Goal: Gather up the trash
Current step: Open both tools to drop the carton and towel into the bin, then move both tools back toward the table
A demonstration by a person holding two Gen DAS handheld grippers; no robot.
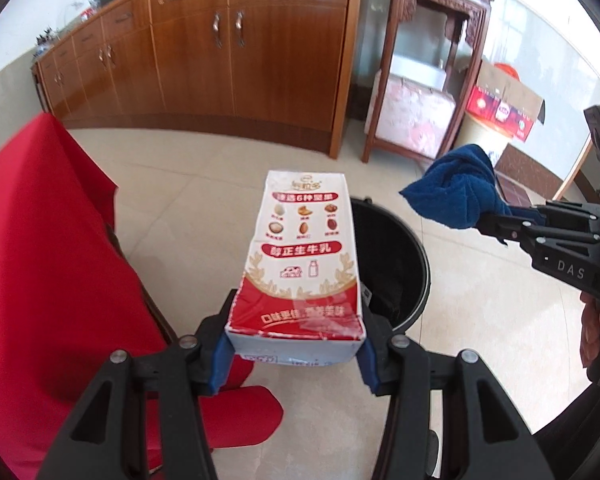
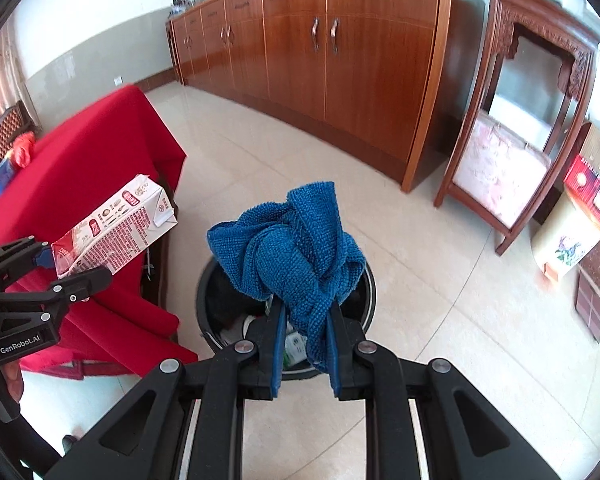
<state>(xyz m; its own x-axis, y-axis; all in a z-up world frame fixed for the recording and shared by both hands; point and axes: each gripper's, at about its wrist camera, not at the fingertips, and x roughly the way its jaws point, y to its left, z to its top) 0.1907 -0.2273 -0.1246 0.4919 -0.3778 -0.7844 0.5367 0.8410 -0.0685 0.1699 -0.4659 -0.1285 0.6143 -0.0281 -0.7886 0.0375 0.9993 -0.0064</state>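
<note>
**A:** Left gripper point(image 1: 296, 354): blue pads clamped on the near end of the milk carton point(image 1: 302, 256). Carton sticks out straight ahead of the fingers, held in the air. Trash bin point(image 1: 414, 264) sits below and just right of the carton's far end, not under it yet.

**B:** Right side?

**A:** Right gripper point(image 2: 306, 354) is pinched tight on a bunched blue cloth point(image 2: 290, 248). The wad stands up past the fingertips. In the right wrist view the bin point(image 2: 370, 280) is directly beneath and ahead of that gripper, liner in, some rubbish already at the bottom. Red-draped furniture point(image 1: 40, 260) is off to the left of both grippers.

**B:** So which step?

**A:** Looks like the drop-off: both items carried, both hovering at the bin. Cloth is over the opening; carton is short of it.

**B:** Next move?

**A:** My read: right jaws part and the cloth falls in. Left has to shift right and forward until the carton is over the rim, tip the far end down, then let go. Carton is long, so it could catch the rim if released flat. Keep the two grippers apart over the opening.
</note>
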